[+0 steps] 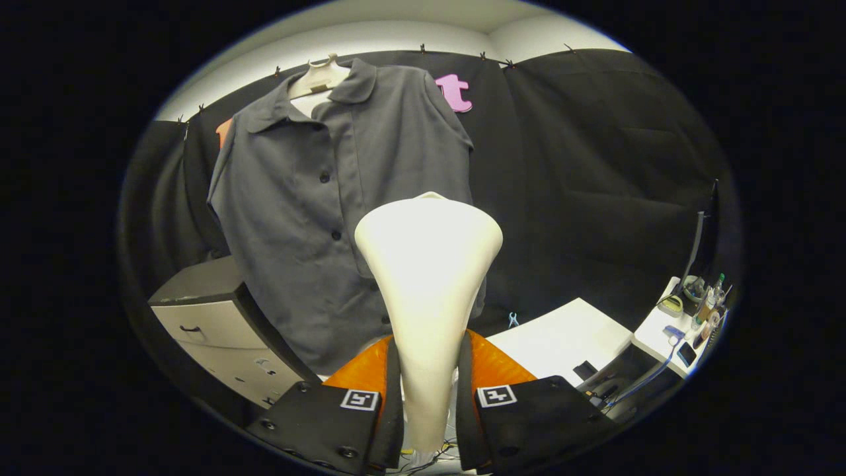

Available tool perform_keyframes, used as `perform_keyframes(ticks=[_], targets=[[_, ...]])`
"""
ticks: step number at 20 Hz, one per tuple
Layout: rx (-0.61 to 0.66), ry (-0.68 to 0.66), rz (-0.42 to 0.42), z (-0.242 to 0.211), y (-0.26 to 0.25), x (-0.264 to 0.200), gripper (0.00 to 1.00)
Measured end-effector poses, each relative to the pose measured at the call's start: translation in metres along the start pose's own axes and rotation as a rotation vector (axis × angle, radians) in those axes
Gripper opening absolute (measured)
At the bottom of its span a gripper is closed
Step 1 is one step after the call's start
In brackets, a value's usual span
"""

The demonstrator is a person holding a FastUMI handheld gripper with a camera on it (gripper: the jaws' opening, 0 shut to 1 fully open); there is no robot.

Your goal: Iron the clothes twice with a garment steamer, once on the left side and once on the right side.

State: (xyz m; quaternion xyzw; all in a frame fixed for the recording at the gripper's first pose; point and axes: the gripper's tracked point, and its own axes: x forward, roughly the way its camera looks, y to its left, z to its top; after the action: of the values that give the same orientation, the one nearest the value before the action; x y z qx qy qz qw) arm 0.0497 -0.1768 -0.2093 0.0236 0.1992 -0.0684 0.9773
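Steamer [428,277] sits clamped between the tongs [428,390], both fingers pressing its narrow handle from either side; the wide flared head rises ahead of them and points toward the shirt [310,218].

Handling, as judged: steamer body looks like rigid smooth plastic, likely slippery, and top-heavy because the head is much broader than the neck. Grip on the slim neck seems the sensible hold; a cable appears to trail below the handle, though it is too small to be sure, and it may tug on the hold during a sweep.

Shirt is soft, light cloth, dark grey, short-sleeved, buttoned down the front. It hangs on a pale hanger [319,78] against the booth wall, just beyond the steamer head, its lower right part hidden behind the head. It will probably swing or fold away under any push, so a light pass close to the fabric seems better than pressing. No need to take hold of the shirt itself.

Whether head and cloth touch: cannot tell.

Counts:
- steamer: one
- shirt: one
- hanger: one
- visible shirt buttons: about four, others hidden
- drawer cabinet [211,324]: one, below and left of the shirt
- white tabletop [562,340]: one near, right of the tongs; a second further right carrying small bottles and clutter, not countable.
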Motion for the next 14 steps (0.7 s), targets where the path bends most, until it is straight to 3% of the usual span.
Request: perform_keyframes(ticks=[8, 14], targets=[[-0.017, -0.253, -0.005, 0.105, 0.020, -0.072, 0.40], [-0.009, -0.356, 0.008, 0.158, 0.024, -0.120, 0.40]])
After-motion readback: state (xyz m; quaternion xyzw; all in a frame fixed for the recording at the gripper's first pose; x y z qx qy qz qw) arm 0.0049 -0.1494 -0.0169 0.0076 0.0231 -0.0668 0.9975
